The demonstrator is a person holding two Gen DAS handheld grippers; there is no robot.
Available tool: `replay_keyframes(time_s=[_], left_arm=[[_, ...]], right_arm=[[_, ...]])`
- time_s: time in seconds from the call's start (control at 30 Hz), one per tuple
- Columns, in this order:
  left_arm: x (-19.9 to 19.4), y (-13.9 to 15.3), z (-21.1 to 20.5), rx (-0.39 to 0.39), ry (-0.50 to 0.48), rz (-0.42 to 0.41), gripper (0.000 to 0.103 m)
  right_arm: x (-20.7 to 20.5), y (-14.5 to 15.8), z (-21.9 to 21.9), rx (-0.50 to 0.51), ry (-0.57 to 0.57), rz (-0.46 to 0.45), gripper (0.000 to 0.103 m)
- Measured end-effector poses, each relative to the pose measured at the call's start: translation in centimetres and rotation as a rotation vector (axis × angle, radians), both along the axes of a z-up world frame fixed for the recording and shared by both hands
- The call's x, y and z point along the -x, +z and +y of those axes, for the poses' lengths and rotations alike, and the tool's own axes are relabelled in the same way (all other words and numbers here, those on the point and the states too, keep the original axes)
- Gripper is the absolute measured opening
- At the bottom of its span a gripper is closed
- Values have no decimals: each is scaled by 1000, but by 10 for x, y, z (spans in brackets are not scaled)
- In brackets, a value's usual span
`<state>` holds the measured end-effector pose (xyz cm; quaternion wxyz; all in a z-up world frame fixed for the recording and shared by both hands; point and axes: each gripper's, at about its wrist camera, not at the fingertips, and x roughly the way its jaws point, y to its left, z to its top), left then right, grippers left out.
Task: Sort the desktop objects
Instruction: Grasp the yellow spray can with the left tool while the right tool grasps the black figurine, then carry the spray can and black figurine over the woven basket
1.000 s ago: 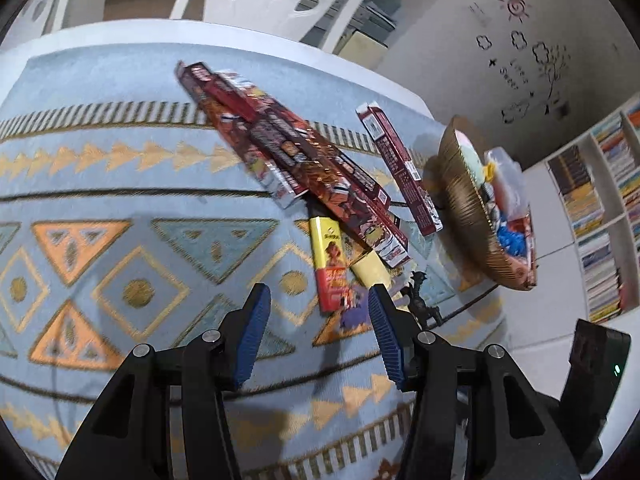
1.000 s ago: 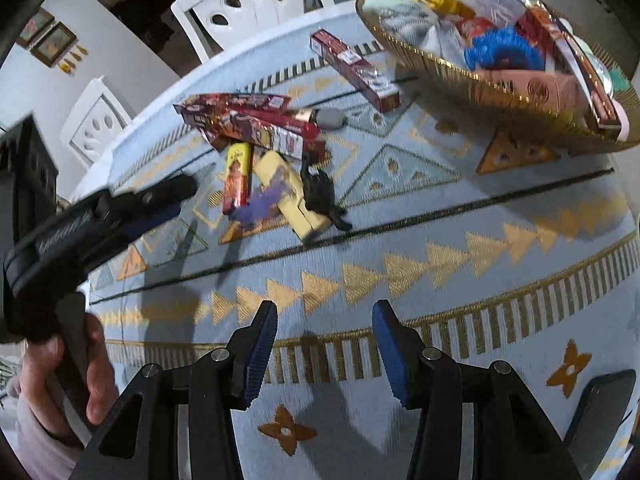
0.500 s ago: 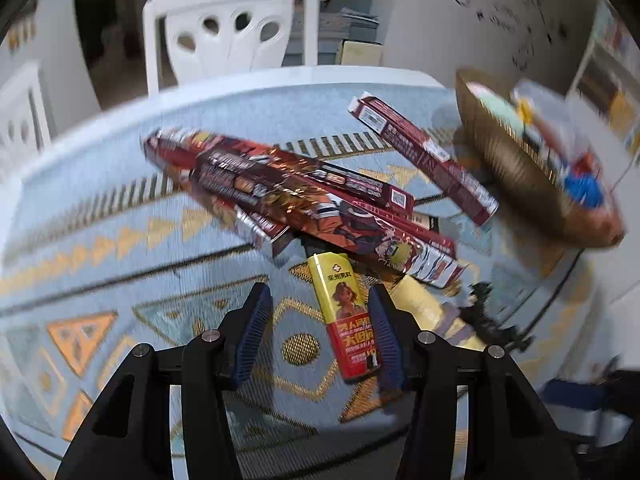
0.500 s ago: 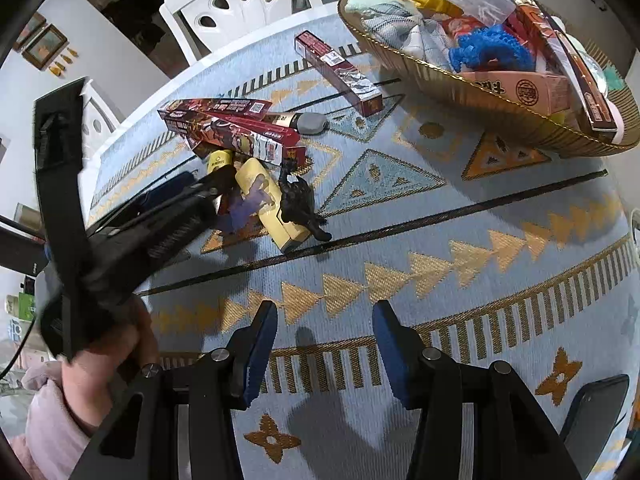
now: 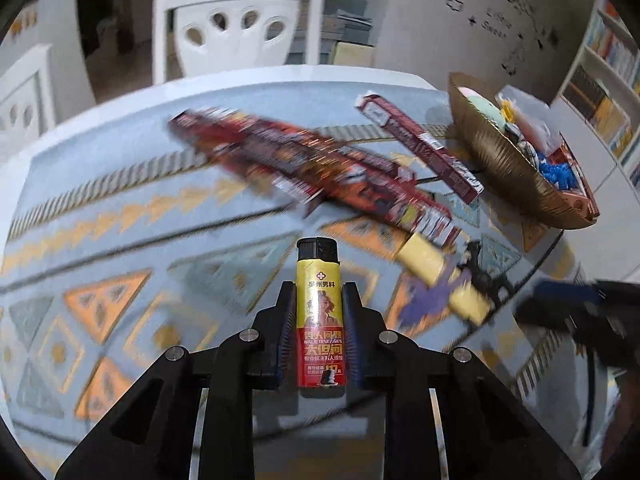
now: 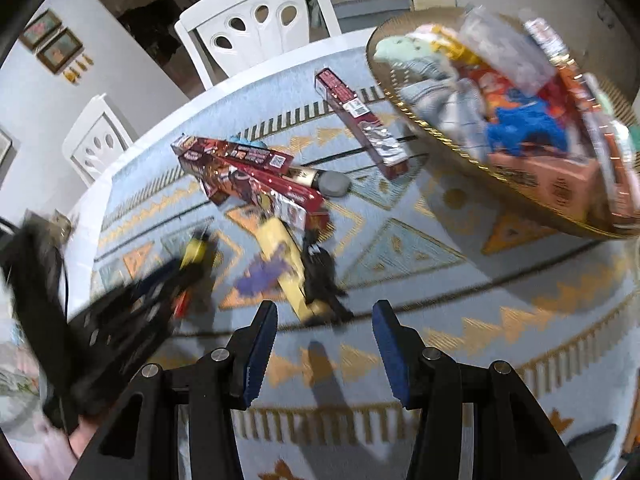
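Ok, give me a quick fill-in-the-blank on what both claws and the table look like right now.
1. The left claw is shut on a yellow and red ____.
2. The right claw is open and holds ____.
3. The gold basket is ____, not empty.
4. The lone red box lies between the box pile and the ____.

Missing words: lighter; nothing; full; basket

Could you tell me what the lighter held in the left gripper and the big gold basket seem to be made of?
The lighter looks like plastic: a black cap above a glossy printed yellow-and-red wrap with sharp lettering. The basket shows a shiny gold, finely ribbed wall; that could be metal wire or metallic-painted weave, and motion blur leaves it open.
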<state>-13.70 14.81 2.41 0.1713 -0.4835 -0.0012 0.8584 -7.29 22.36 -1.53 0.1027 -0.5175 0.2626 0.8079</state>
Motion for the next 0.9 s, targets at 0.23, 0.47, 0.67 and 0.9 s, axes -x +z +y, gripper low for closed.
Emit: replay_keyframes(time_s=[0.23,0.47,0.67,0.9], left_arm=[[-29,3,-34,-36,59,-39,20],[-44,5,-36,-50,41,-51,20],[-44,23,-27,-78,10,-25,20],[-46,44,-11,-112,-35,-1,20]], right_arm=[[18,-15,0,-3,17,-9,30],[5,-9,9,41,5,28,14],[-17,7,6,112,-18,66,14],[-37,45,12,133,-46,139,14]])
